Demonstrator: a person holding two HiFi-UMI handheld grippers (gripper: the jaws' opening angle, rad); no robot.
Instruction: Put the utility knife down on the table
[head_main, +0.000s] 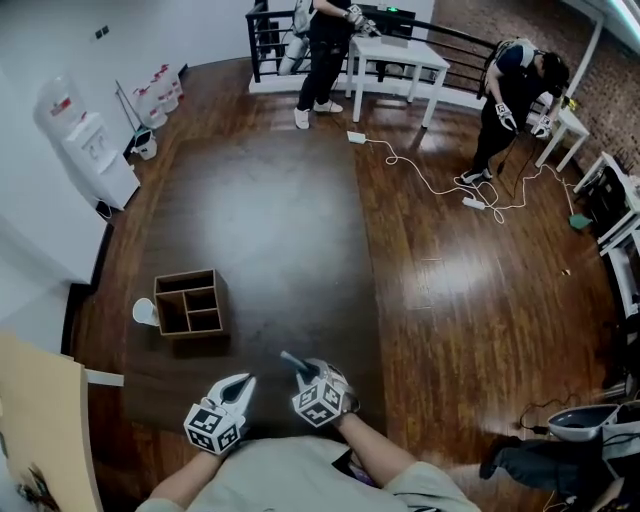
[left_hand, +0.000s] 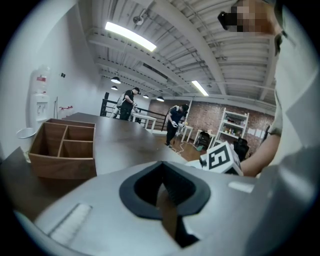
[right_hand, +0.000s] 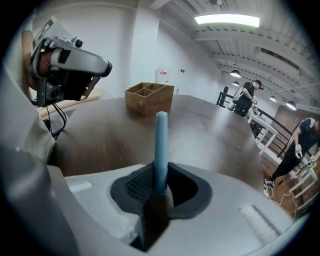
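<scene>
The utility knife (right_hand: 161, 142), a slim blue-grey handle, stands up out of my right gripper (right_hand: 160, 189), whose dark pads are shut on its lower end. In the head view the knife (head_main: 294, 361) pokes forward and left from the right gripper (head_main: 306, 373), low over the near edge of the dark wooden table (head_main: 270, 230). My left gripper (head_main: 243, 384) is just to its left with the fingers drawn together. From its own camera the left gripper (left_hand: 167, 200) is shut with nothing in it, and the right gripper's marker cube (left_hand: 222, 157) shows beside it.
A compartmented wooden box (head_main: 189, 302) sits on the table's left part with a white cup (head_main: 143, 312) beside it. Beyond the table are two people, a white table (head_main: 395, 58), floor cables (head_main: 430, 180) and a water dispenser (head_main: 95, 150).
</scene>
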